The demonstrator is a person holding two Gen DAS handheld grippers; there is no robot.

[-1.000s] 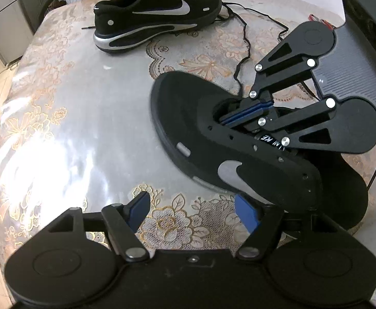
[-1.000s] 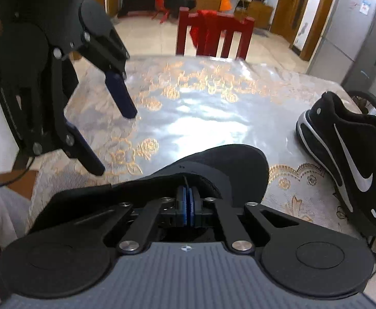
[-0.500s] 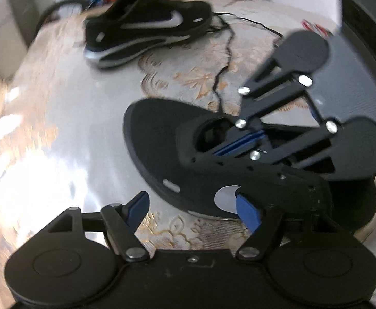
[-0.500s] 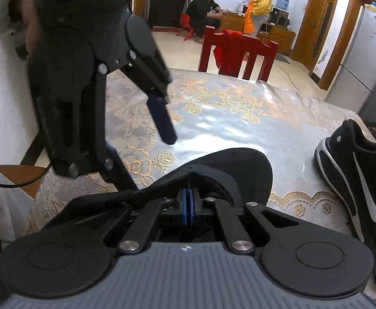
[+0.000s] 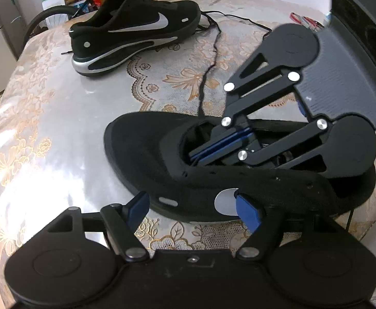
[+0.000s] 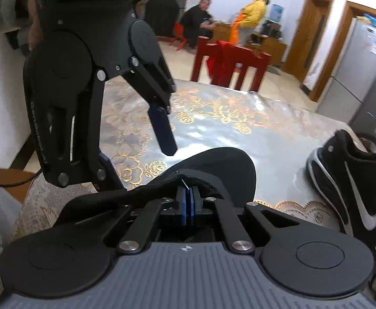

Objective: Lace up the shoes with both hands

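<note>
1. Bare bench lies open left of the near shoe; far shoe blocks the back edge.
2. A loose lace crosses the gap between them; right gripper fills the near shoe's opening.

On the tabletop the near shoe lies close to the front edge. The second shoe stands at the far edge. A lace runs across the tabletop between the two shoes. Behind the tabletop stands a chair.
</note>
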